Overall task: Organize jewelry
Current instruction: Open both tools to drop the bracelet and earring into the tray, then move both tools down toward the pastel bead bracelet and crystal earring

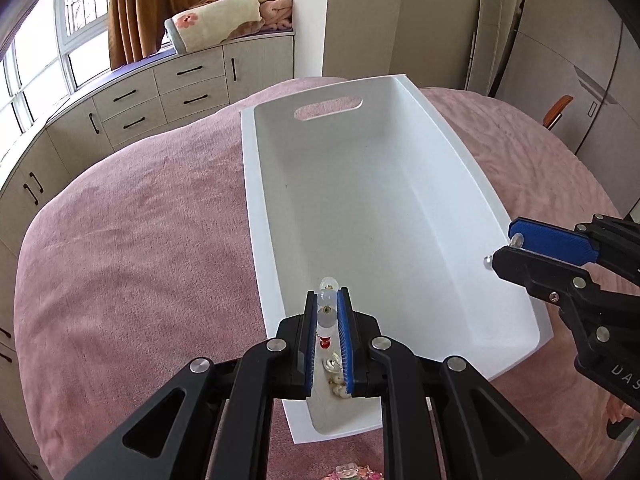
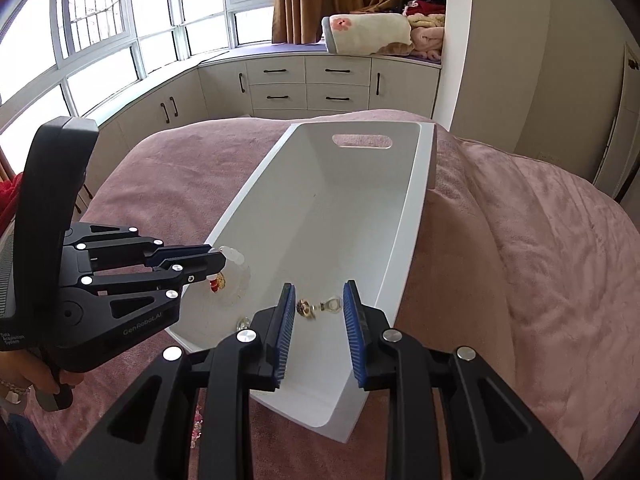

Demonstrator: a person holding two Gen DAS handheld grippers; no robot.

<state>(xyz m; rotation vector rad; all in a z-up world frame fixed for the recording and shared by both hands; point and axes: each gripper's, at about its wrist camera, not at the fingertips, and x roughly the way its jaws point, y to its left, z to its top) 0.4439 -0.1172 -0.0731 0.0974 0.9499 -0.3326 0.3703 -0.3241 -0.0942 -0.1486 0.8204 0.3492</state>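
- Left wrist view: my left gripper (image 1: 328, 300) hangs over the near end of the white bin (image 1: 460, 184), its blue pads (image 1: 344, 320) pinched on a bead bracelet (image 1: 326, 312); clear round beads stand between the tips, a red bead and pale charms hang lower in the gap
- Same view: my right gripper (image 1: 502, 250) comes in from the right edge, over the bin's right wall; something small and shiny shows at its tips, though from here I cannot tell what it is
- Right wrist view: my right gripper (image 2: 318, 304) has its jaws narrowly parted over the near end of the bin (image 2: 416, 208); a small gold piece and a clear ringed piece (image 2: 320, 306) sit in the gap between the pads; I cannot tell whether the pads press on them or they lie on the bin floor below
- Right wrist view: my left gripper (image 2: 222, 258) reaches in from the left, across the bin's left wall, with the bracelet (image 2: 234, 258) held at its tips and red and gold charms dangling beneath; a hand (image 2: 28, 384) grips its handle at the lower left
- Both views: the bin lies on a pink bedspread (image 2: 520, 260); its far wall has an oval handle slot (image 1: 328, 108); one small clear bead (image 2: 243, 323) lies on the bin floor near the left corner
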